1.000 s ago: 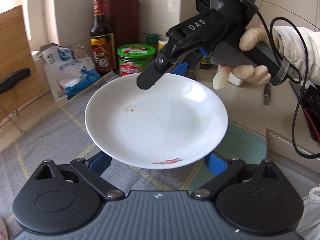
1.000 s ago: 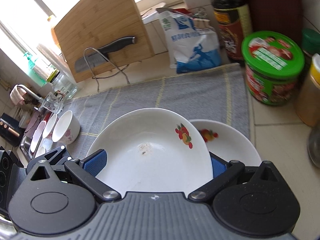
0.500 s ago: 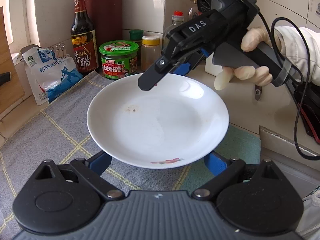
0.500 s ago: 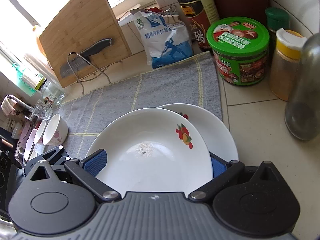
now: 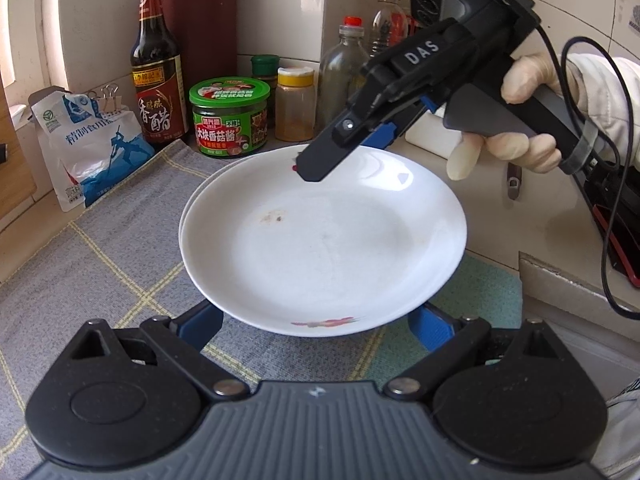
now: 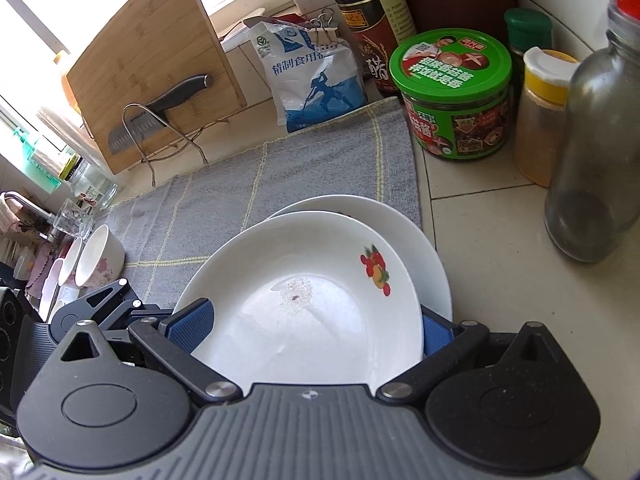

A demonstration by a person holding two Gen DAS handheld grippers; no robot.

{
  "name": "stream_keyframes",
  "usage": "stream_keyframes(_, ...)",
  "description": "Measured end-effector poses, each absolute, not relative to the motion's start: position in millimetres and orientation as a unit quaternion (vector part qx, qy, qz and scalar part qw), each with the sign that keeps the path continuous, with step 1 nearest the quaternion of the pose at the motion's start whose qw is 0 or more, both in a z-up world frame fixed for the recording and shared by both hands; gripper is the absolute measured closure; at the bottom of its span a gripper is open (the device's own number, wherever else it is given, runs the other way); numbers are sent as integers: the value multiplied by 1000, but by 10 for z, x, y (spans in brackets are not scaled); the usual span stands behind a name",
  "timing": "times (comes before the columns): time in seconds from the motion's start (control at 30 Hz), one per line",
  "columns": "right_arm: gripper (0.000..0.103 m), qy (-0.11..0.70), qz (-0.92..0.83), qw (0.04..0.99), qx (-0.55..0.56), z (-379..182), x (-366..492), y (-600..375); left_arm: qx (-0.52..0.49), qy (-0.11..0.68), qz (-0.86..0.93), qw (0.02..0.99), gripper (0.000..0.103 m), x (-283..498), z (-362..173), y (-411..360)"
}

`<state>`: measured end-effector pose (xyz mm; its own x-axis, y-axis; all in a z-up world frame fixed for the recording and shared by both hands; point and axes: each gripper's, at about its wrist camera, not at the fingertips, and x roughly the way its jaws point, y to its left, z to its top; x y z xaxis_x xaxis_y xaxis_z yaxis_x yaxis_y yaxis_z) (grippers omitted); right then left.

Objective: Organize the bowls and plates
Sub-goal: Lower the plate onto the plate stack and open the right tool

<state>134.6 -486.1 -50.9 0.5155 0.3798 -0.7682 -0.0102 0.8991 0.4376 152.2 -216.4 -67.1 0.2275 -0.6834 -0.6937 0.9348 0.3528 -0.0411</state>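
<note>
**Shifted since a second ago: held plate, now over the stacked plate**

Carried farther toward the jar corner within the last second; now covers most of the lower plate, against barely a third before.

- Left gripper (image 5: 316, 326): fingers set wide apart, both blue pads tucked under the near rim of the held plate (image 5: 320, 248). Cannot tell whether pressing on it.
- Held plate: white, shallow, fruit print on the rim, small brown smear inside. Raised off the cloth and slightly tilted in the right wrist view.
- Right gripper (image 6: 312, 326): pinching the far rim of the held plate, one black finger over the inner face, blue pad beneath. Gripped by a gloved hand (image 5: 520, 128).
- Lower plate (image 6: 400, 220): white, lying on the far corner of the cloth, directly under the held plate, its far edge showing as a crescent.
- Cloth (image 5: 100, 272): grey with yellow check lines, spread flat on the counter.
- Bowls (image 6: 96, 256): white, flower print, grouped off the cloth's left end.
- Green-lidded jar (image 5: 230, 120): just beyond the plates.
- Yellow-capped jar (image 5: 295, 106) and glass bottle (image 5: 346, 76): beside the green-lidded jar.
- Salt bag (image 5: 92, 148) and dark vinegar bottle (image 5: 156, 76): at the cloth's far edge.
- Cutting board (image 6: 160, 64): upright in a wire rack, knife (image 6: 160, 112) across its front.
</note>
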Motion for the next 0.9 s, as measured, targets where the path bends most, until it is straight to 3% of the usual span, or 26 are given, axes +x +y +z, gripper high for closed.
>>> stream_keyframes(0.9,0,502,42,855,124,-426,1104,-4678,202,308,-520,770,5,1572,-731,-2195)
